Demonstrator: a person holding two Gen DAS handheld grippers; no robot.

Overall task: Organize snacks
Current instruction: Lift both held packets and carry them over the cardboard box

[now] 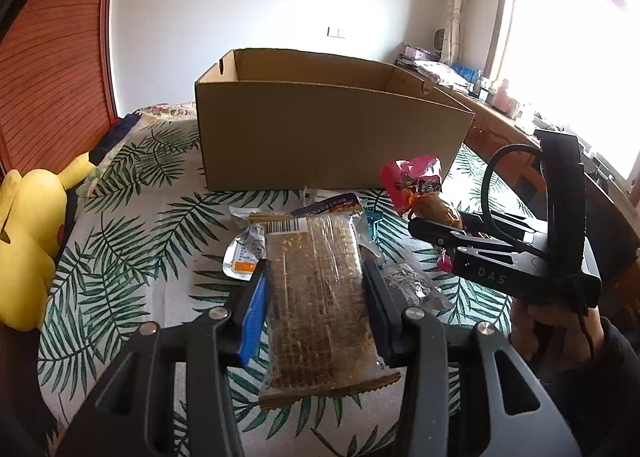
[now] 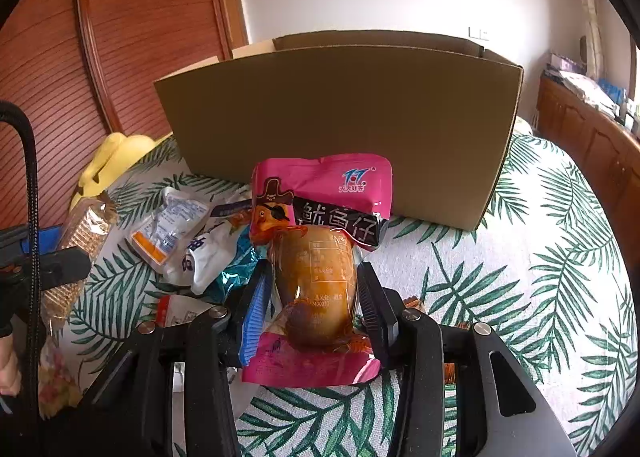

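Snacks are already in both my grips: left fingers [image 1: 314, 289] clamp a clear-wrapped brown cracker bar [image 1: 316, 297] lengthwise, right fingers [image 2: 314, 297] clamp a pink squid pouch [image 2: 320, 241], and the open cardboard box [image 1: 320, 137] stands straight ahead beyond both.

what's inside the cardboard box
Only the bare inner walls of the cardboard box show above its rim. The near wall hides the floor in both views, so whether any snacks are inside cannot be told.
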